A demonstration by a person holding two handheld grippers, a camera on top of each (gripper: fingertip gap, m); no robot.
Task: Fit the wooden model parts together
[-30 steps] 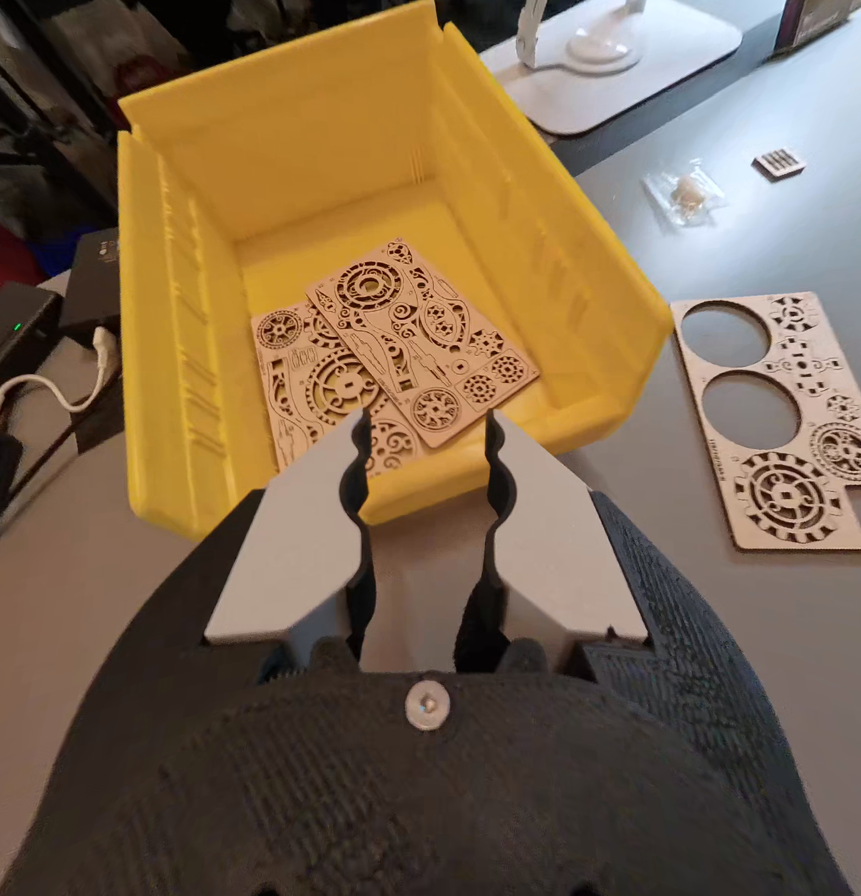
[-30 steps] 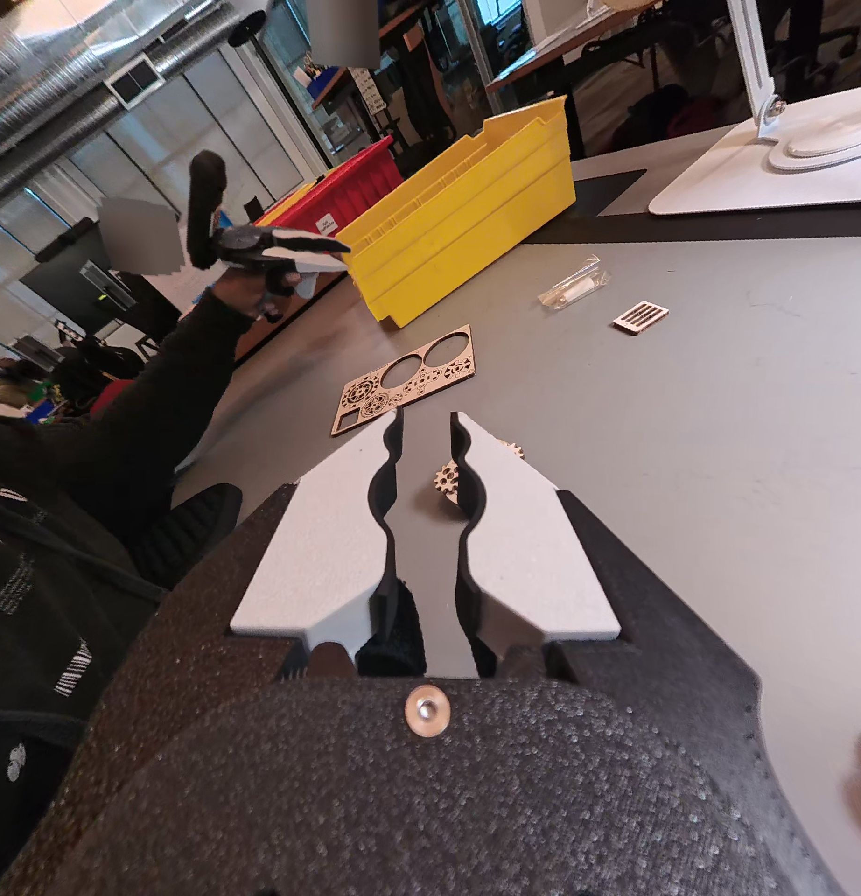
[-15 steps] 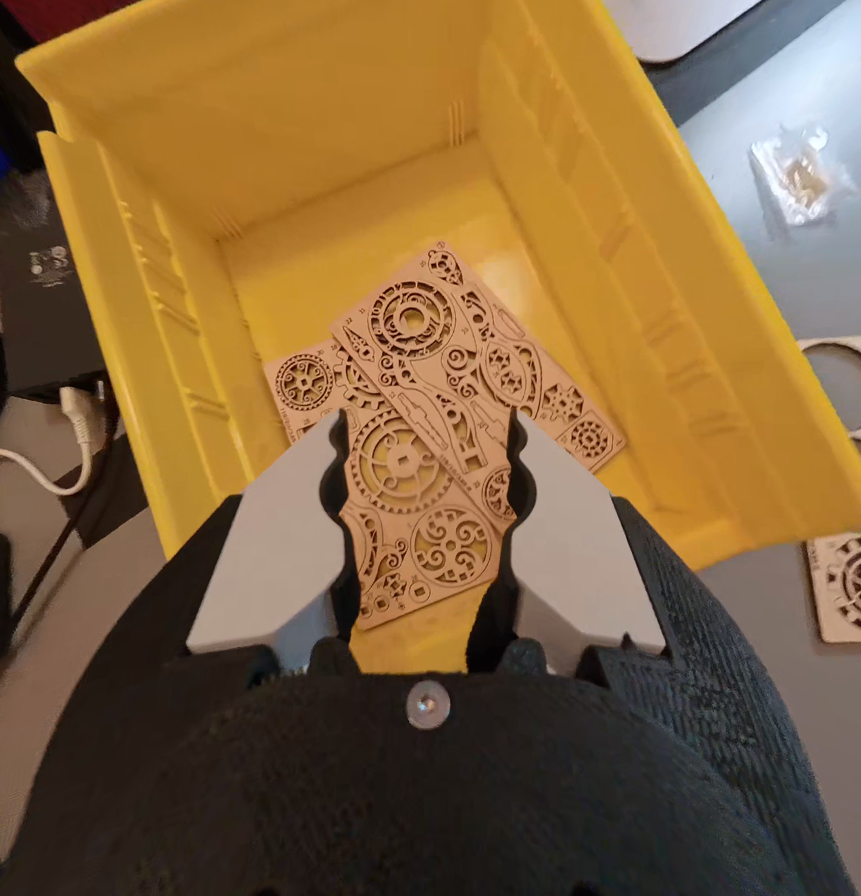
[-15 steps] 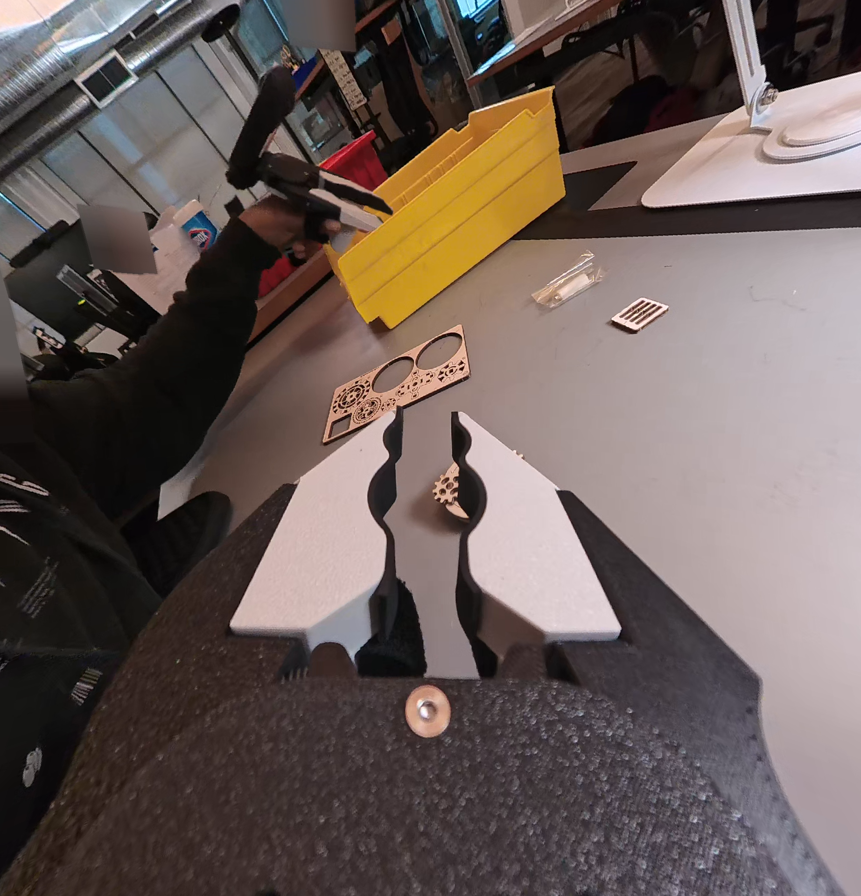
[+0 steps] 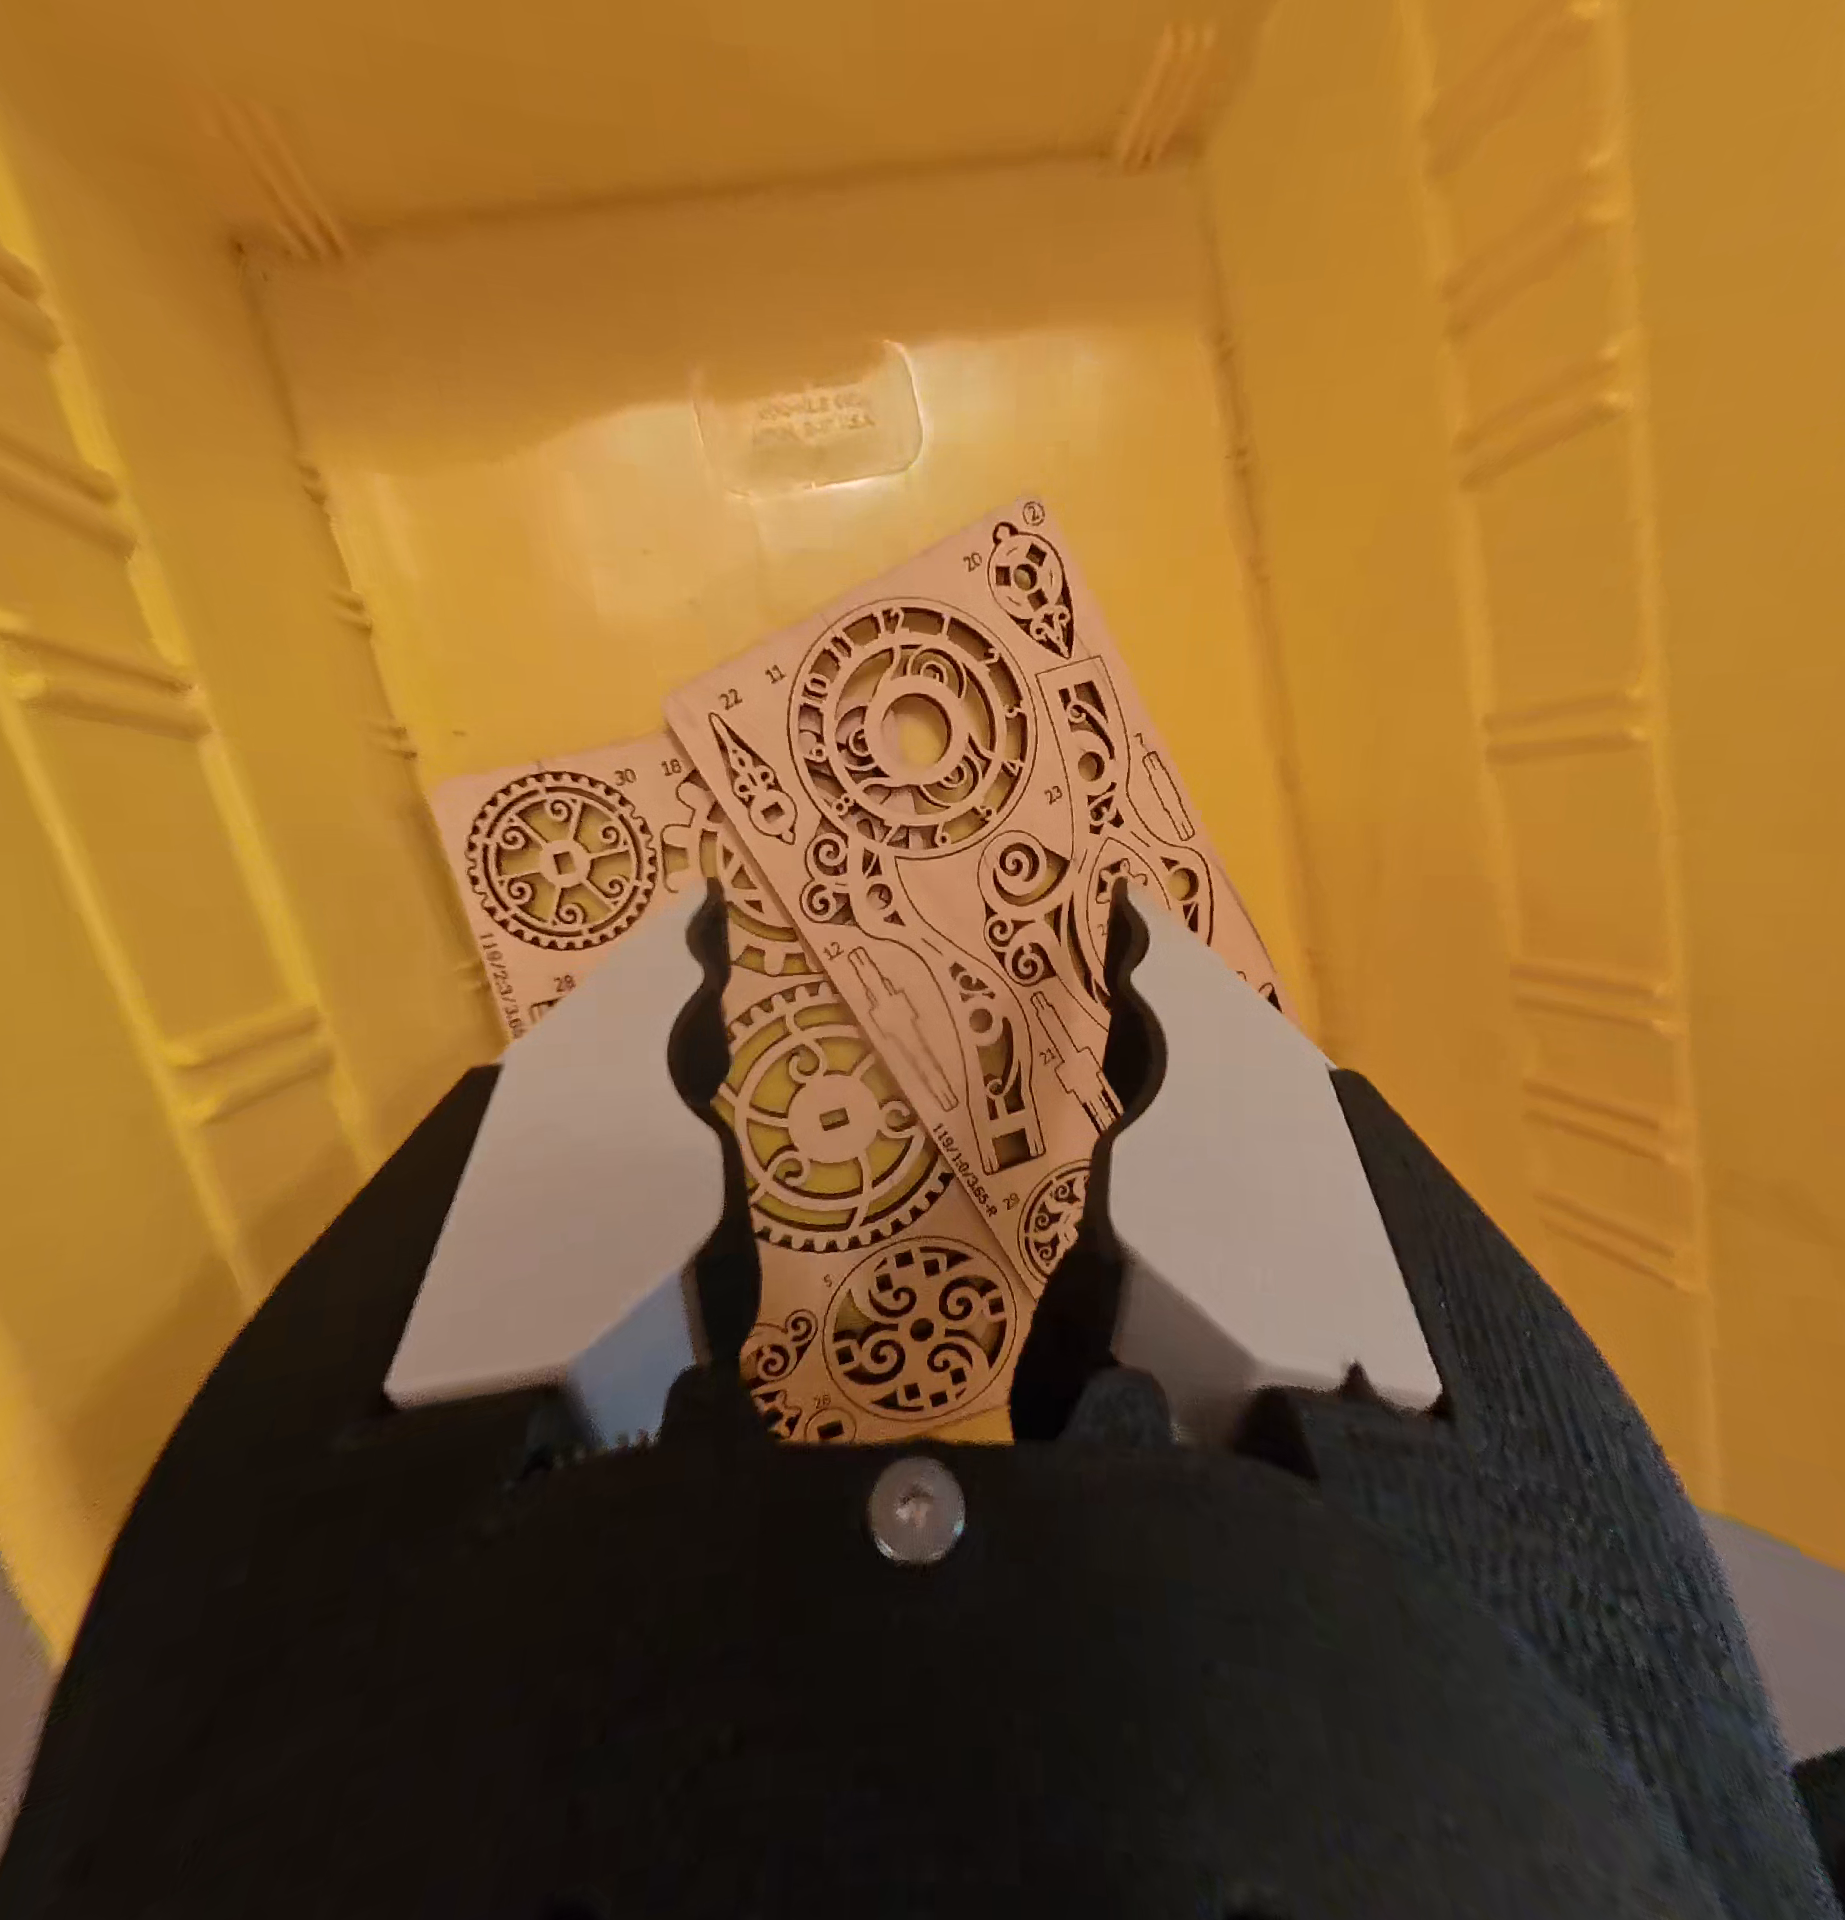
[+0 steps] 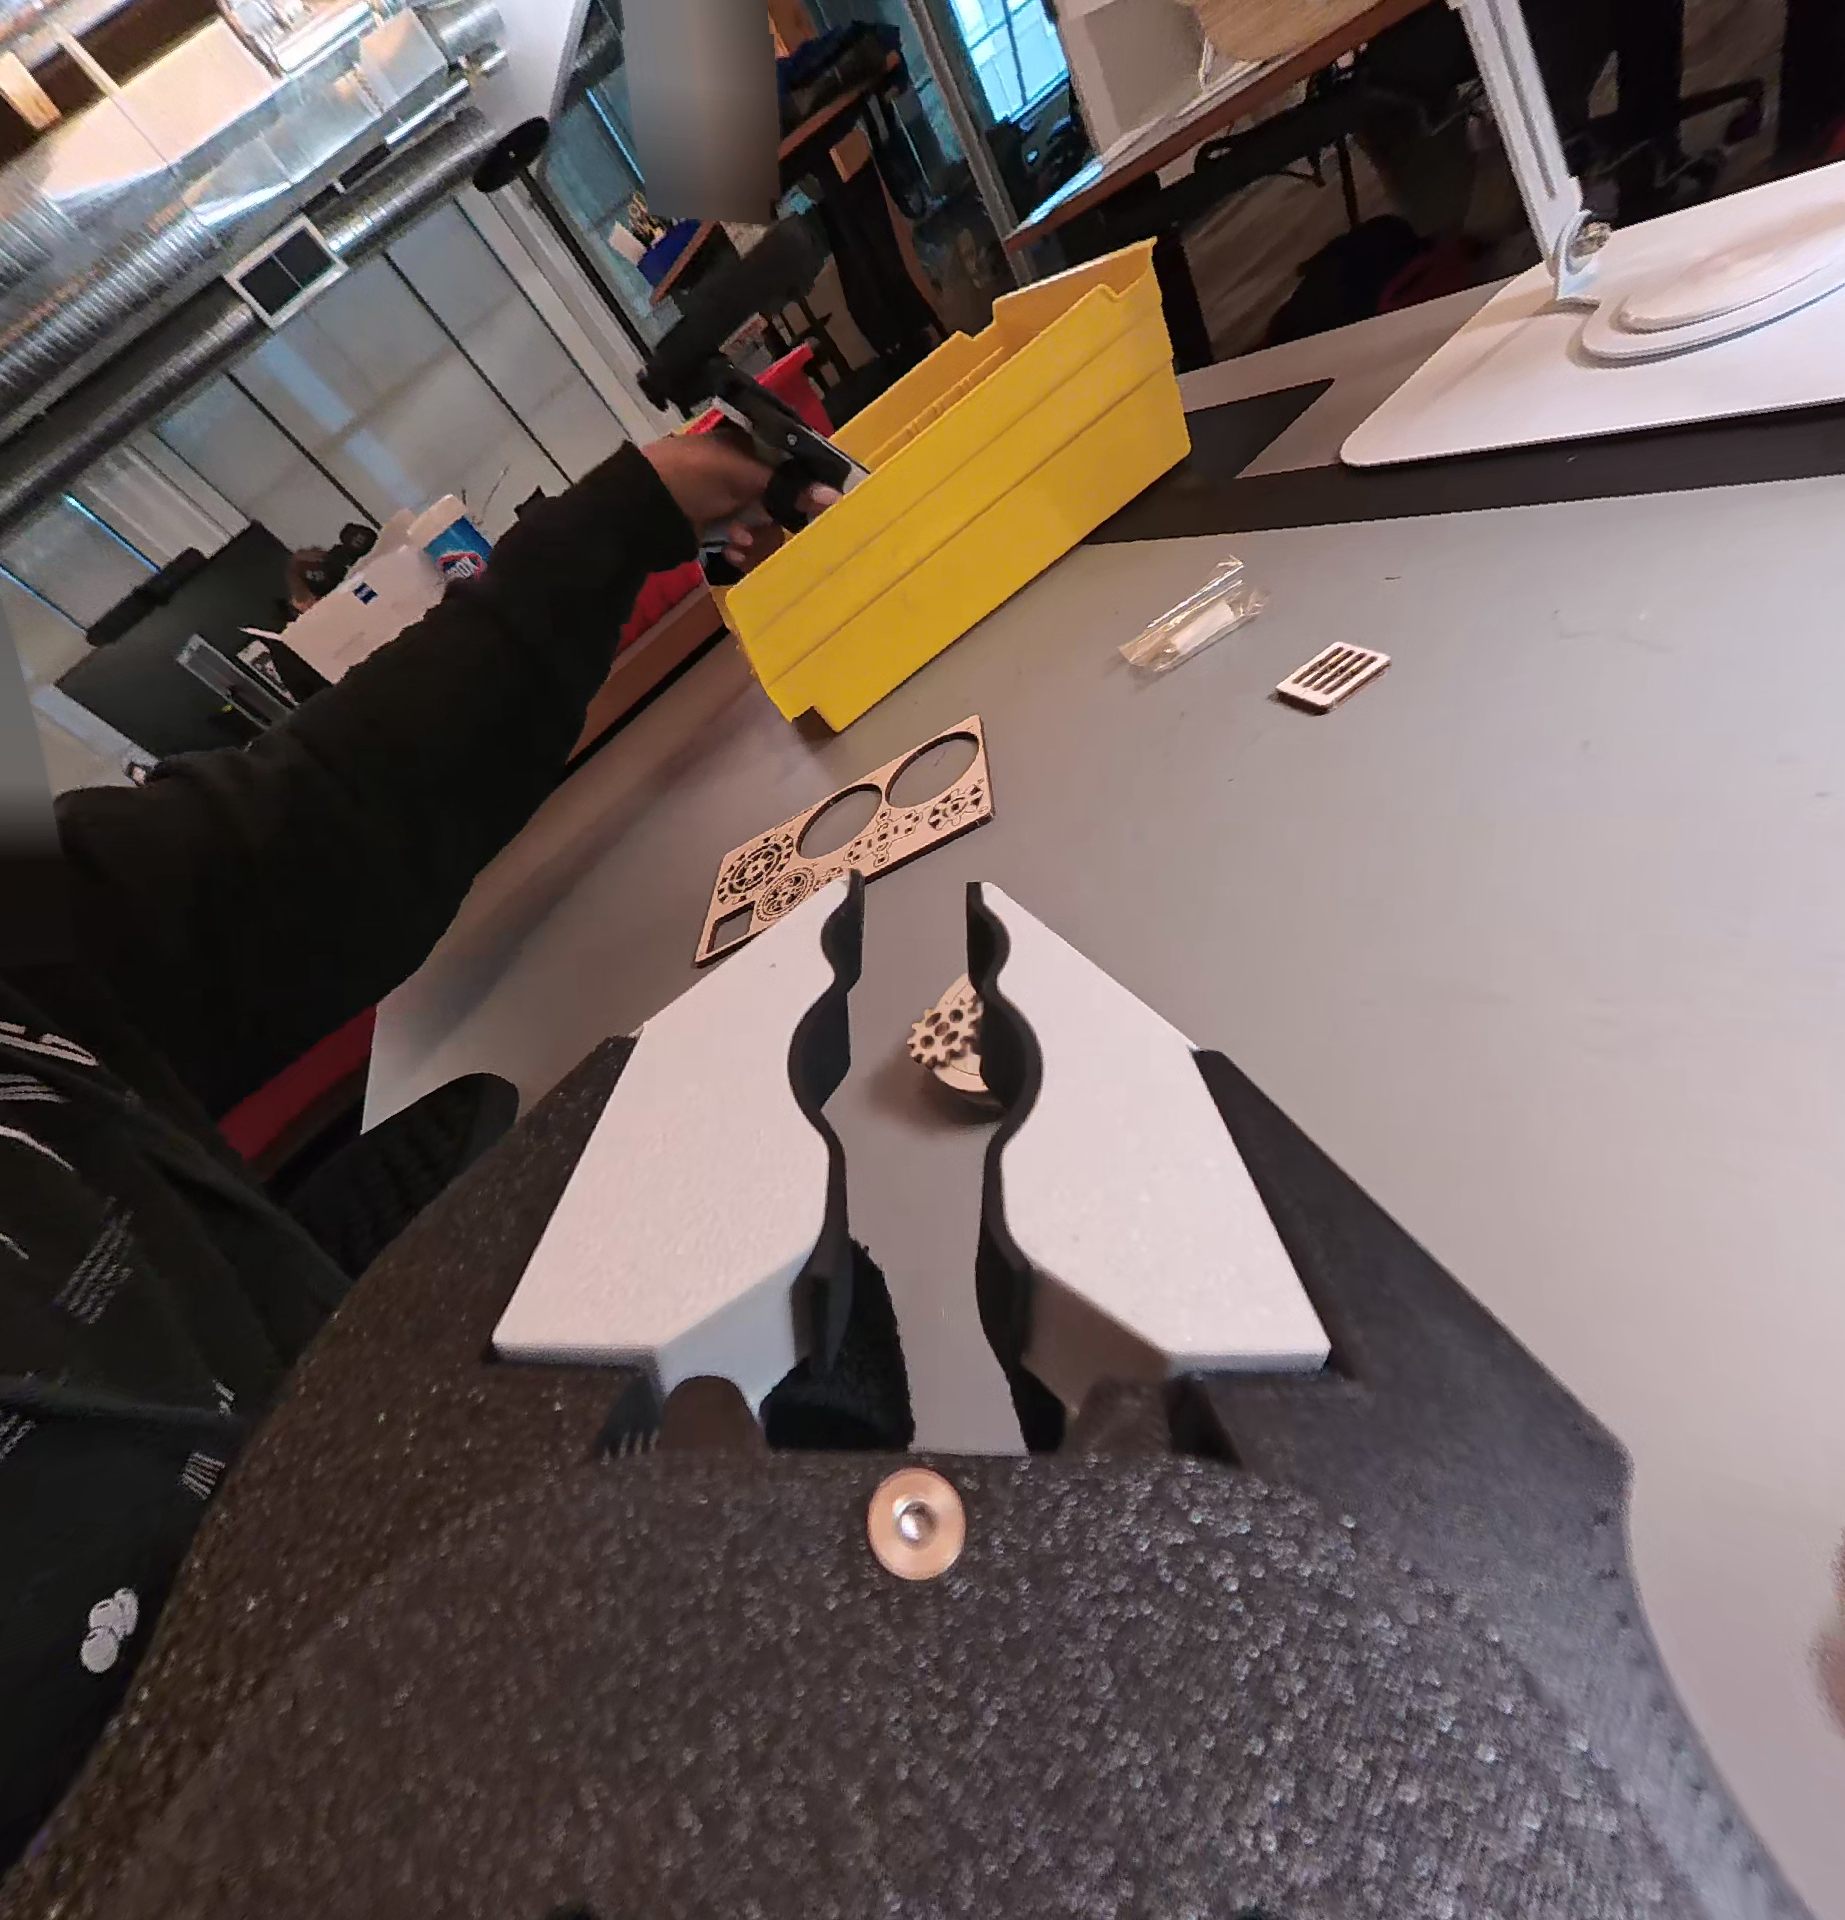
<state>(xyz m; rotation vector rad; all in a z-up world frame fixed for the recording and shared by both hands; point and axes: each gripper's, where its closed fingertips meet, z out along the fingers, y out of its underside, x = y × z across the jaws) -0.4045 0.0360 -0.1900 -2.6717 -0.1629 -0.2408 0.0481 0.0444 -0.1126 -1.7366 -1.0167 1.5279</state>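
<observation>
Two laser-cut wooden part sheets lie overlapped on the floor of the yellow bin. The top sheet lies askew over the lower sheet. My left gripper is open and empty, down inside the bin just above both sheets. My right gripper is open and empty, low over the grey table. A small wooden gear assembly lies between its fingers on the table. A third wooden sheet with two round holes lies beyond it. The bin also shows in the right wrist view, with the left gripper reaching into it.
A clear plastic bag and a small slotted wooden piece lie on the table at the right. A white stand base sits at the far right. The person's black sleeve crosses the left side. One gripper's finger ends stand about 45 centimetres off the other's.
My left gripper has moved forward and down into the yellow bin, close over the wooden sheets, and its jaws have spread wider. My right gripper has stayed in place.
</observation>
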